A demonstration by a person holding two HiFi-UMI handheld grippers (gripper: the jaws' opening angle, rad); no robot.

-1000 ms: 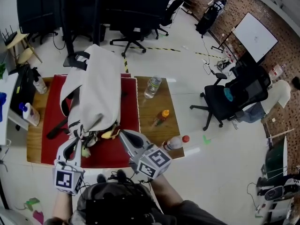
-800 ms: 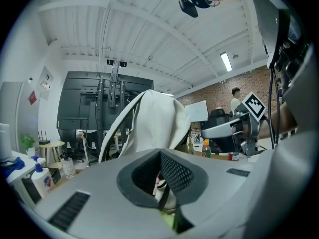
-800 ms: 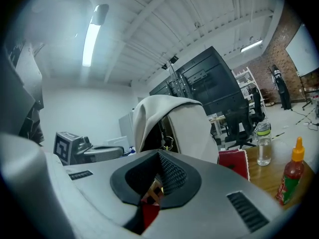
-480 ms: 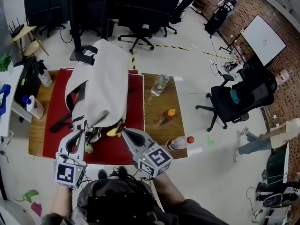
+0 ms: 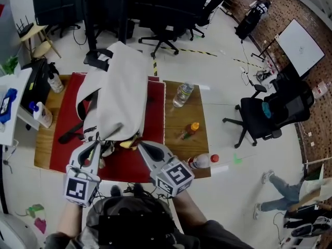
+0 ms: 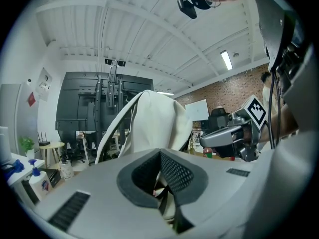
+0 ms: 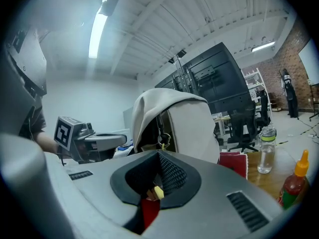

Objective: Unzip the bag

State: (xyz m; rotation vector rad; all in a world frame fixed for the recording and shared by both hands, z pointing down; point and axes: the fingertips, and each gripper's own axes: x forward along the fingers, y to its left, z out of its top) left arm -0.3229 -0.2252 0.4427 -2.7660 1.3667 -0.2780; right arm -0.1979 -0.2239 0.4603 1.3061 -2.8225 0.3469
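Note:
A cream bag [image 5: 120,90] lies lengthwise on a red mat [image 5: 66,105], its near end gaping with dark and yellow contents showing. My left gripper [image 5: 96,144] is at the left side of that near end, jaws shut on a fold of the bag's cream fabric [image 6: 167,203]. My right gripper [image 5: 140,146] is at the right side of the opening, shut on a small yellow and red zipper pull tab [image 7: 155,193]. In the right gripper view the bag [image 7: 189,123] stands just ahead, and a metal ring [image 7: 162,144] hangs at its opening.
The wooden table [image 5: 189,152] carries a water bottle [image 5: 182,94], an orange-capped sauce bottle [image 5: 190,130] and a red-capped bottle [image 5: 202,161] right of the mat. Spray bottles [image 5: 42,114] stand at the left edge. Office chairs [image 5: 262,115] stand on the floor around.
The head view has shifted, so the table sits lower and further right in the picture. Both grippers stay shut at the bag's near end; the right one has rolled slightly.

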